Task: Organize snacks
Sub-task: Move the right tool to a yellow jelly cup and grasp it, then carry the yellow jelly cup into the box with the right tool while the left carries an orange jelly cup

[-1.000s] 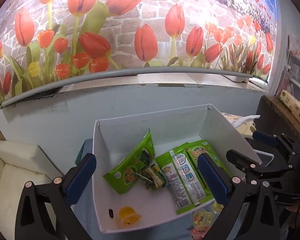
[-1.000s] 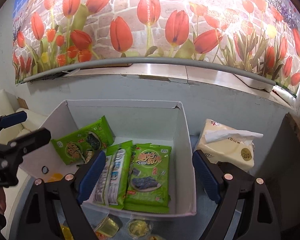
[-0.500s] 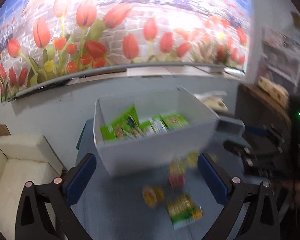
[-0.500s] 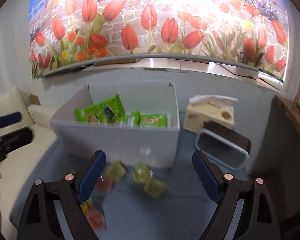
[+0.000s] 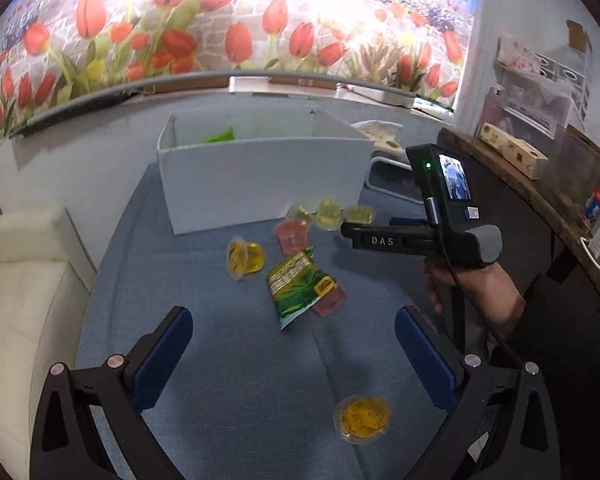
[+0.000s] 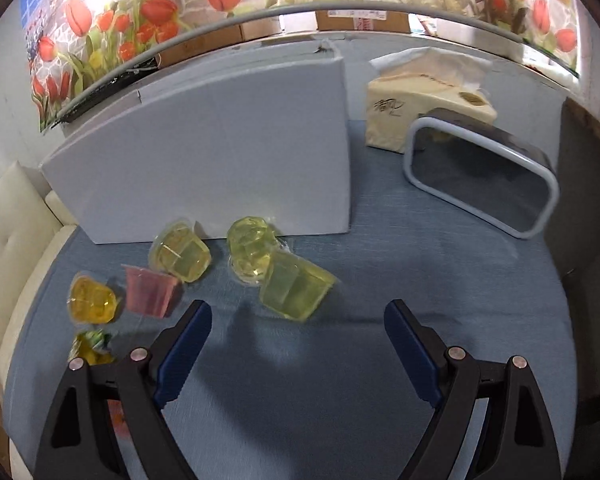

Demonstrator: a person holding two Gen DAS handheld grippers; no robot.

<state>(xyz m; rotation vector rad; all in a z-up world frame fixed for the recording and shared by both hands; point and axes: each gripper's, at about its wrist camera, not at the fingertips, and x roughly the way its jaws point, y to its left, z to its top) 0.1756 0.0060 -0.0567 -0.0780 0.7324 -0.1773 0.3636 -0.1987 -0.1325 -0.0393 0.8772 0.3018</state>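
A white box (image 5: 260, 184) stands at the back of the blue table; a green packet tip (image 5: 220, 136) shows inside it. Several jelly cups lie loose in front of it: yellow (image 5: 244, 258), pink (image 5: 292, 234), pale green (image 6: 294, 290). A green snack packet (image 5: 298, 288) lies on a pink cup. Another yellow cup (image 5: 362, 418) lies near my left gripper (image 5: 294, 340), which is open and empty. My right gripper (image 6: 298, 332) is open and empty just in front of the pale green cup; its body (image 5: 440, 236) shows in the left wrist view.
A tissue pack (image 6: 424, 108) and a dark bin with a white rim (image 6: 480, 184) stand right of the box (image 6: 204, 160). A white sofa (image 5: 24, 280) is left of the table. A wooden shelf (image 5: 540, 192) with clutter is at the right.
Both grippers have pulled back and down from above the box to the table in front of it. The loose cups and packet have come into view.
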